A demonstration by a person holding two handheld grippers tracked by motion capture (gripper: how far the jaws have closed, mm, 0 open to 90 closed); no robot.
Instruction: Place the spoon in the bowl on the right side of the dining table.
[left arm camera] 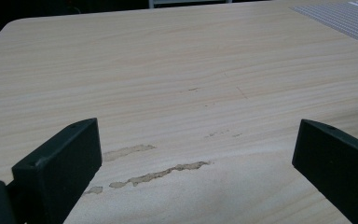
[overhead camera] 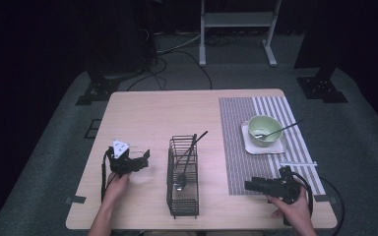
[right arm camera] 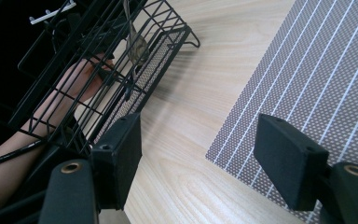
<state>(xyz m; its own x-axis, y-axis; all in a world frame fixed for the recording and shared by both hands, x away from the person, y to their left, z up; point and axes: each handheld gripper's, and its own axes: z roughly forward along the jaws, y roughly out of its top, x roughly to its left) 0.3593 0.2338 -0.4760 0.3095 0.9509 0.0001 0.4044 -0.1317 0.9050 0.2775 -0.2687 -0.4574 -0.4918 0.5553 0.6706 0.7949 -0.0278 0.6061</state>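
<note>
From above we see the wire basket point(overhead camera: 183, 177) with a ladle point(overhead camera: 184, 167) near the table's point(overhead camera: 152, 113) front edge, between both grippers. Our left gripper point(left arm camera: 193, 154) is spread, empty, over bare wood. Our right gripper point(right arm camera: 198, 154) is spread too, the basket point(right arm camera: 98, 60) just beyond one jaw and the placemat point(right arm camera: 317, 79) beyond the other.

Our left tongs point(overhead camera: 145, 158) sat low over the surface point(overhead camera: 147, 113), jaws spread wide with nothing between them, pointing right and slightly away from us. Left hand point(overhead camera: 118, 183) gripped them from behind, forearm coming in from the bottom edge. Our right tongs point(overhead camera: 248, 186) pointed left, jaws also wide apart and empty, right hand point(overhead camera: 291, 206) wrapped round the body.
</note>
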